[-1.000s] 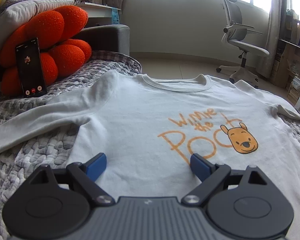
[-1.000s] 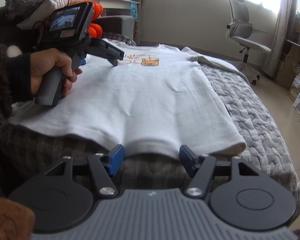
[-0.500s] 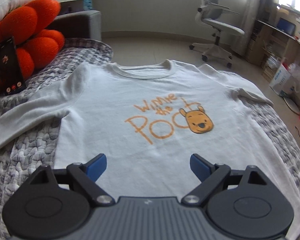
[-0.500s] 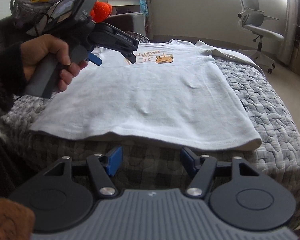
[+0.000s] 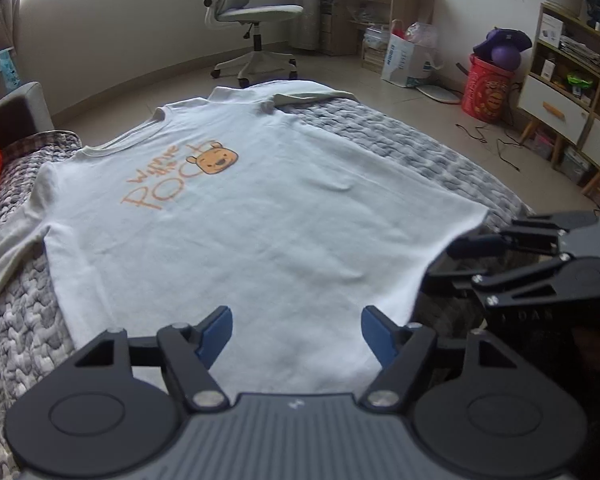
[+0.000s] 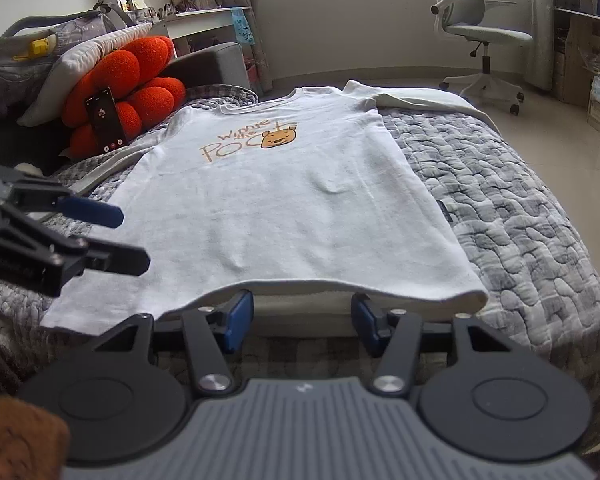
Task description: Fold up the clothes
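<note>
Right now a white long-sleeved shirt (image 6: pixel 284 200) is lying flat, print side up, on a bed covered with a grey knitted blanket (image 6: pixel 512 216), its neck toward the far end and its hem toward the near edge. Both claws are hanging over the hem end. The left claw (image 5: pixel 296 330) is pointing down at the shirt's lower part with its blue pads (image 5: pixel 216 330) spread apart and the cloth showing under the gap; its jaws have just been closing, yet nothing is pinched between them. In the right wrist view this same claw is showing at the left edge, hovering above the shirt's near left corner. The right claw (image 6: pixel 302 320) is sitting at the hem, its pads (image 6: pixel 240 318) at the fabric's edge, which is looking slightly lifted there; its jaws have also just been closing, but whether they are already pressing on the hem cannot be told. One sleeve (image 6: pixel 416 98) is lying folded across the far right shoulder, and the other (image 5: pixel 4 256) is trailing off the left side over the blanket. An orange flower-shaped cushion (image 6: pixel 128 80) is resting at the head of the bed with a phone (image 6: pixel 106 120) propped against it. An office chair (image 6: pixel 480 28) is standing on the floor beyond the bed.
</note>
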